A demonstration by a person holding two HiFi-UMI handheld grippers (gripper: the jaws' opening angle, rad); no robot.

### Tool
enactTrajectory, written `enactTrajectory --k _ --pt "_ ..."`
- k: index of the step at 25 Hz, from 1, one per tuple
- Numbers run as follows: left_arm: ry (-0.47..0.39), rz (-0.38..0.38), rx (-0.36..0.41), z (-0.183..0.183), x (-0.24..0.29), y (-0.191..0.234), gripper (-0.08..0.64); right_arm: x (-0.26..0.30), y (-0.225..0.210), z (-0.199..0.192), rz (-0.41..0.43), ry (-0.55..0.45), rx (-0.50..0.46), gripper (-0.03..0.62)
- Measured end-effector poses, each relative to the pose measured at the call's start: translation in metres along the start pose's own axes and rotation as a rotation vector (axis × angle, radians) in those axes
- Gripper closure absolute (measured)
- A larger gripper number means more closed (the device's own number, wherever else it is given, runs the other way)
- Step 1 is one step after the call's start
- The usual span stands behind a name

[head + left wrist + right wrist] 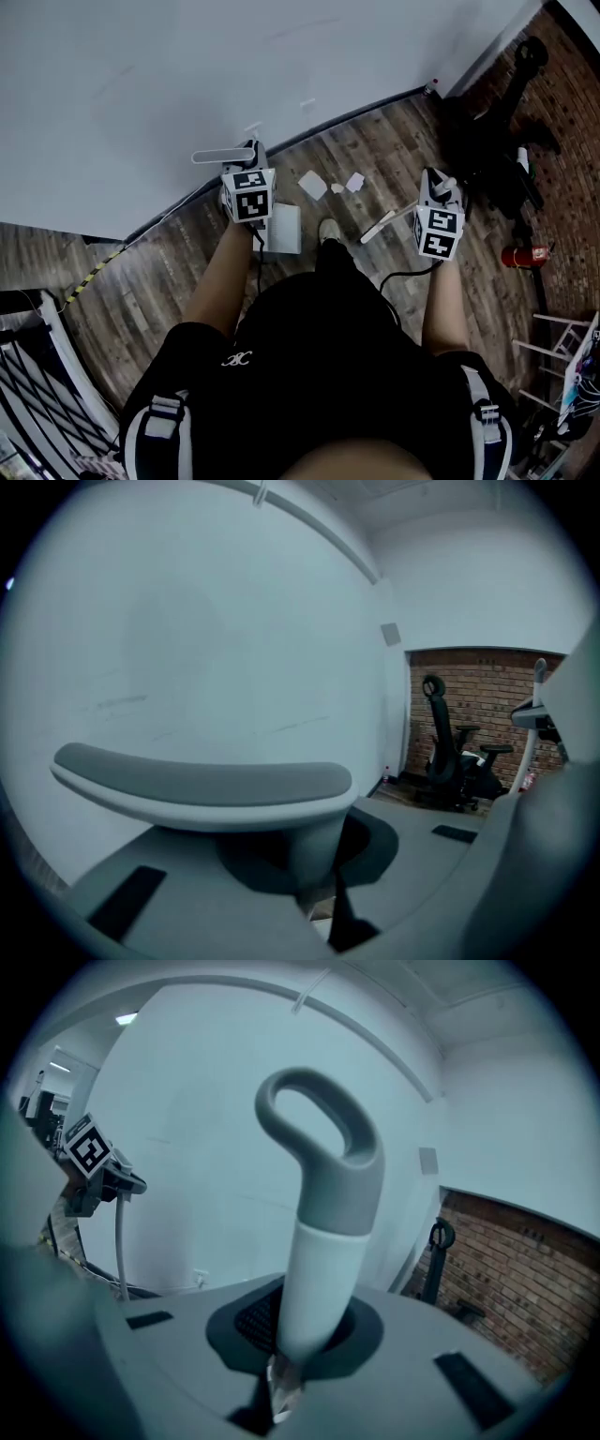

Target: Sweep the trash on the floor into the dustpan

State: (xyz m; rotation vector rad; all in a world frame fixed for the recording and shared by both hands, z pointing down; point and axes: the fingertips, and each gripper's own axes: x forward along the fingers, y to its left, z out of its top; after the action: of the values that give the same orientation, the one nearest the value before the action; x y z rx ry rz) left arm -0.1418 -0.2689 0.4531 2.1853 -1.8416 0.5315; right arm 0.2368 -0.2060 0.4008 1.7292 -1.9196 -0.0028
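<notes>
holding dustpan handle (202,785) in left jaws, broom handle (328,1194) in right

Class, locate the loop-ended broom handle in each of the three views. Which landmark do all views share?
Head view: broom handle slants down-left from the right claw, right of centre.
Left gripper view: small, at the right edge, past the dustpan handle.
Right gripper view: upright at centre, between the shut jaws.
Shared landmark: the brick wall, at the right in all three.
</notes>
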Motion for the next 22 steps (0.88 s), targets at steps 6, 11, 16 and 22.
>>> enactTrajectory --k 6,11,16,22 --pt "0.021 0.129 -0.046 0.007 0.069 0.007 0.528 0.092 -0.036 -0.016 0.039 0.032 0.01 0.563" --pt "0.039 0.203 -0.088 0.009 0.12 0.016 0.528 0.164 -0.062 -0.026 0.087 0.056 0.0 0.563" --pt "0.061 0.255 -0.119 -0.009 0.167 0.024 0.528 0.218 -0.073 -0.031 0.173 0.064 -0.053 0.563" --pt "0.125 0.321 -0.183 -0.06 0.207 0.032 0.528 0.284 -0.048 -0.056 0.34 0.122 -0.201 0.563"
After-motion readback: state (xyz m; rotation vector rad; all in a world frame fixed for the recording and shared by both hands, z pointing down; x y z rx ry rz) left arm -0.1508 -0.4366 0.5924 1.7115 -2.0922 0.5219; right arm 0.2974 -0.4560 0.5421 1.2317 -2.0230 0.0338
